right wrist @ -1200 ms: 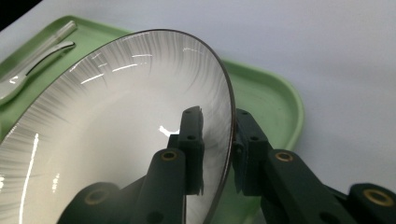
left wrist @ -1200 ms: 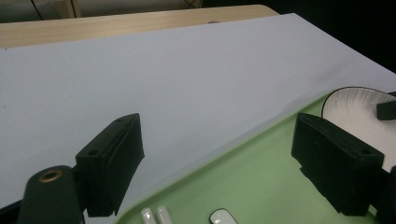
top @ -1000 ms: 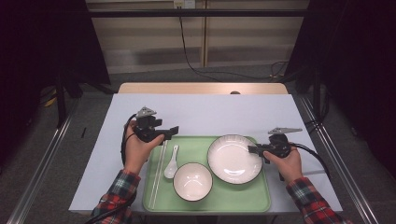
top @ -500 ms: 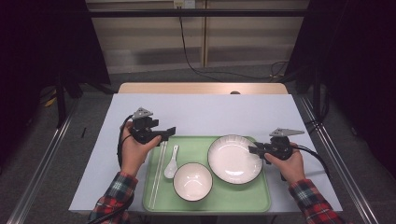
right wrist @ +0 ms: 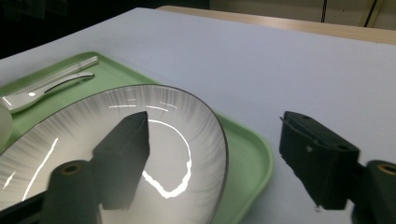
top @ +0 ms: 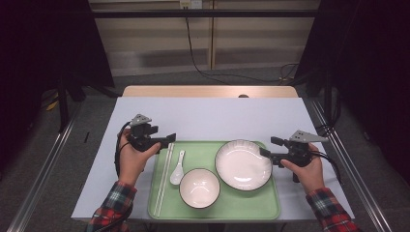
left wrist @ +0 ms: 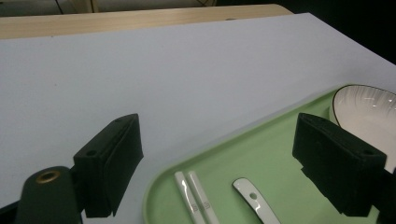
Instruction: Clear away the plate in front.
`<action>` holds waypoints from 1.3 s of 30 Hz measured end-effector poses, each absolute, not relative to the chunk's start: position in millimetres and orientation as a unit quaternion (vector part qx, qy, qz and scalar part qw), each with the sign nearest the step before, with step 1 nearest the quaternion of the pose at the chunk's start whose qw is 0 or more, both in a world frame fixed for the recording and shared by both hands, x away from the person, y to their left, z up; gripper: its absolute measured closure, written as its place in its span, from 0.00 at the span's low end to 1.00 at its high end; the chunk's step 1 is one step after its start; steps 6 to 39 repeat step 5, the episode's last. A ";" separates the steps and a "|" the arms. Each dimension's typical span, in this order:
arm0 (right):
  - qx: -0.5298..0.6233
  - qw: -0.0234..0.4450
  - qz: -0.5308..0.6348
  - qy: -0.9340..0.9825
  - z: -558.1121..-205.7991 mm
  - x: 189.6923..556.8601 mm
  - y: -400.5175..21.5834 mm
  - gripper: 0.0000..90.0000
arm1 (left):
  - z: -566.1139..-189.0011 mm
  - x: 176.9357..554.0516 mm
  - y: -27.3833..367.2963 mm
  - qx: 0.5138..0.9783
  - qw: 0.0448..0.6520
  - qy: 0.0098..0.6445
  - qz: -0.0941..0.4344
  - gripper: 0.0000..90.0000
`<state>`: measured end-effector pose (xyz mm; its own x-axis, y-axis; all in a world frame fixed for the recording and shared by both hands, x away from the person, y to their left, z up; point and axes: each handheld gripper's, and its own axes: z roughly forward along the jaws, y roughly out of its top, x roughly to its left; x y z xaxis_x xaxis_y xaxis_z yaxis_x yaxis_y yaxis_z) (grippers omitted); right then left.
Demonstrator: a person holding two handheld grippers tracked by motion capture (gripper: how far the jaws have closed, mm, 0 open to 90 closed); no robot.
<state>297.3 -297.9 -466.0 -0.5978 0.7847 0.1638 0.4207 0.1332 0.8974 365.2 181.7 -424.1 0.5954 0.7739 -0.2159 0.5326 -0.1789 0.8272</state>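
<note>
A green tray (top: 227, 208) holds a pair of white chopsticks (top: 163, 176), a white spoon (top: 177, 169), a white bowl (top: 199, 187) and a white plate (top: 243, 164). My left gripper (top: 170, 139) hovers open over the tray's far left corner. Its view looks down on the chopsticks (left wrist: 196, 198) and the spoon handle (left wrist: 254, 203). My right gripper (top: 270, 146) is at the plate's right edge, and its jaws have just been opening. One jaw is over the plate (right wrist: 93, 126) and the other is outside the tray (right wrist: 247, 154). The rim lies between them, untouched.
The tray sits at the near edge of a pale tabletop (top: 212, 121) with a wooden strip (top: 208, 91) along the back. Metal rails (top: 43, 183) run along both sides of the table, and a black cable (top: 193, 53) hangs at the back wall.
The right gripper's jaws have spread apart at the plate's rim, and that hand has drawn slightly to the right. The left hand has hardly moved.
</note>
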 end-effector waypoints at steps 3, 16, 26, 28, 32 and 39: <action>0.409 0.185 0.493 0.745 -467.9 294.6 -302.4 0.18 | -424.6 364.9 185.1 0.756 0.476 0.432 0.128 0.17; 0.408 0.186 0.490 0.748 -468.8 292.8 -305.7 0.17 | -425.3 365.0 186.1 0.754 0.477 0.433 0.126 0.17; 0.408 0.186 0.490 0.748 -468.8 292.8 -305.7 0.17 | -425.3 365.0 186.1 0.754 0.477 0.433 0.126 0.17; 0.408 0.186 0.490 0.748 -468.8 292.8 -305.7 0.17 | -425.3 365.0 186.1 0.754 0.477 0.433 0.126 0.17; 0.408 0.186 0.490 0.748 -468.8 292.8 -305.7 0.17 | -425.3 365.0 186.1 0.754 0.477 0.433 0.126 0.17; 0.408 0.186 0.490 0.748 -468.8 292.8 -305.7 0.17 | -425.3 365.0 186.1 0.754 0.477 0.433 0.126 0.17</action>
